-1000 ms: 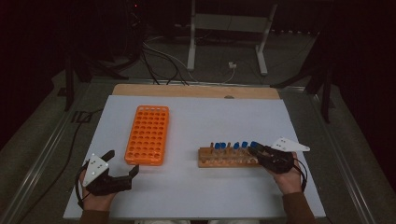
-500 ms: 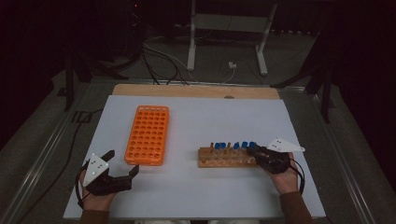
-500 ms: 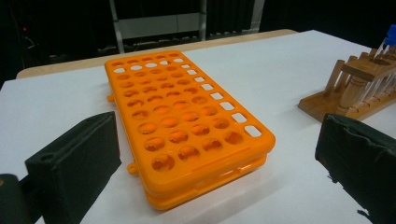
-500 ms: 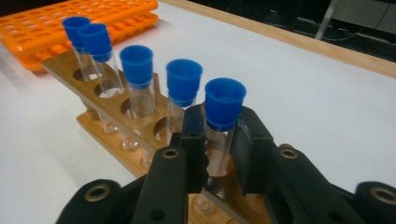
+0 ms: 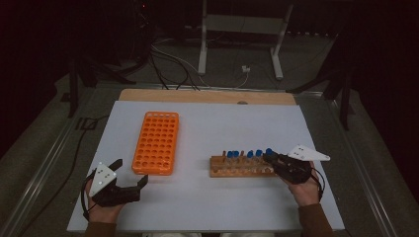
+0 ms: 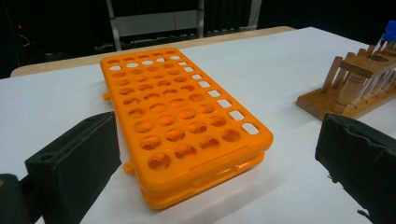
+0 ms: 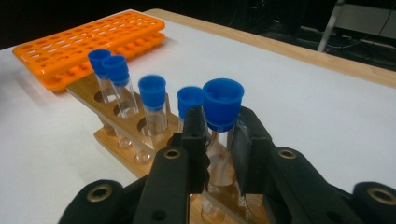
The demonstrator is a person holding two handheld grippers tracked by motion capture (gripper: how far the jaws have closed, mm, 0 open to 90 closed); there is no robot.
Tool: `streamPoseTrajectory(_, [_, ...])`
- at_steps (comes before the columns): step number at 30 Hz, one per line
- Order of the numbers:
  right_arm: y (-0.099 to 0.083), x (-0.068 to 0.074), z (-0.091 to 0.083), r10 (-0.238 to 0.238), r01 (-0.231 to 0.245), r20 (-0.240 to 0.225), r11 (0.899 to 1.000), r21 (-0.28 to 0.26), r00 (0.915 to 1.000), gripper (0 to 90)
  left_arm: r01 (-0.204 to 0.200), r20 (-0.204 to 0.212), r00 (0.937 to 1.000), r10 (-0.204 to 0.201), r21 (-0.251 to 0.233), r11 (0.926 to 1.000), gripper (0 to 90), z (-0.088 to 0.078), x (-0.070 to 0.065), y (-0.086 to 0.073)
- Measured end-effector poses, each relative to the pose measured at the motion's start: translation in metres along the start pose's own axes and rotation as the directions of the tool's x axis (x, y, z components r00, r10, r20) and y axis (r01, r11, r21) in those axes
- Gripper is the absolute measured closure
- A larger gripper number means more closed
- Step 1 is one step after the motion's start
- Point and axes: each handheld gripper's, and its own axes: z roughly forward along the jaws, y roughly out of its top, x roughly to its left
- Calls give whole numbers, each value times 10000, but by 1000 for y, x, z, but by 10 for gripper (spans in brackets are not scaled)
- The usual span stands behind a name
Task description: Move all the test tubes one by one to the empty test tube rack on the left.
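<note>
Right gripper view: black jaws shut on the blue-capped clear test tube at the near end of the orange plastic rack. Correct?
Not quite. The right gripper is shut on the blue-capped clear test tube, but that tube stands in the wooden rack, not the orange plastic rack, whose holes are empty and which lies farther off. The right gripper view shows it.

Wooden rack (image 6: 355,86) cut at edge

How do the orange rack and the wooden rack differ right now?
The orange rack is flat plastic with many holes, all empty; the wooden rack has a single row that holds blue-capped tubes. The orange rack sits untouched, while the right gripper is shut on the wooden rack's end tube. Both rest on the white table.
</note>
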Motion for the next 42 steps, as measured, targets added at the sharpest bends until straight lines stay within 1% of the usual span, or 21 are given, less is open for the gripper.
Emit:
streamPoseTrajectory(6, [6, 1, -3, -39, 39, 22, 9999, -103, 10000, 769, -4, 34, 10000, 4, 22, 10000, 8, 0, 0, 0])
streamPoseTrajectory(13, [12, 0, -5, 22, -22, 49, 9999, -145, 10000, 769, -22, 57, 10000, 21, 71, 10000, 8, 0, 0, 0])
streamPoseTrajectory(16, [13, -1, -6, 72, -71, 71, 9998, -169, 9999, 769, -63, 275, 9996, 63, 27, 10000, 8, 1, -1, 0])
streamPoseTrajectory(18, [14, -1, -6, 136, -135, 64, 9997, -197, 9999, 769, -87, 409, 9991, 81, 142, 9999, 8, 2, -2, 1])
streamPoseTrajectory(19, [15, -2, -6, 158, -157, 60, 9997, -207, 9999, 769, -11, 587, 9983, 6, 97, 10000, 8, 2, -3, 1])
streamPoseTrajectory(20, [17, -2, -6, 175, -174, 83, 9997, -188, 9998, 769, -25, 746, 9972, 25, -5, 10000, 8, 2, -4, 2])
streamPoseTrajectory(21, [17, -2, -6, 175, -174, 83, 9997, -188, 9998, 769, -47, 817, 9966, 57, -125, 9999, 8, 3, -5, 4])
streamPoseTrajectory(23, [20, -2, -7, 186, -185, 57, 9996, -215, 9998, 769, -209, 1046, 9942, 244, -339, 9992, 8, 3, -7, 8])
streamPoseTrajectory(24, [23, -1, -7, 82, -81, 75, 9998, -197, 9999, 769, -283, 1134, 9930, 334, -462, 9985, 8, 4, -9, 11])
streamPoseTrajectory(26, [25, 0, -7, 56, -54, 85, 9998, -181, 9999, 769, -352, 1370, 9896, 430, -591, 9976, 8, 6, -11, 16])
streamPoseTrajectory(29, [30, 1, -10, -77, 79, 105, 9998, -191, 9999, 769, -442, 1579, 9859, 546, -682, 9967, 7, 9, -15, 25])
streamPoseTrajectory(33, [37, 1, -15, -109, 112, 108, 9995, -278, 9999, 769, -415, 1805, 9819, 574, -904, 9950, 7, 12, -19, 37])
streamPoseTrajectory(35, [38, 2, -16, -115, 118, 107, 9994, -325, 9999, 769, -630, 1641, 9832, 803, -1078, 9922, 7, 16, -20, 41])
streamPoseTrajectory(36, [38, 2, -17, -129, 132, 93, 9993, -339, 9999, 769, -644, 1630, 9833, 812, -1055, 9923, 8, 18, -20, 43])
streamPoseTrajectory(39, [40, 4, -20, -202, 205, 77, 9992, -345, 9998, 769, -359, 1782, 9825, 550, -1086, 9934, 7, 23, -18, 50])
streamPoseTrajectory(41, [40, 5, -21, -217, 219, 70, 9992, -334, 9997, 769, -212, 1833, 9821, 432, -1204, 9925, 7, 26, -18, 54])
streamPoseTrajectory(42, [40, 5, -22, -224, 226, 60, 9991, -348, 9997, 769, -247, 1770, 9831, 477, -1299, 9912, 7, 27, -19, 56])
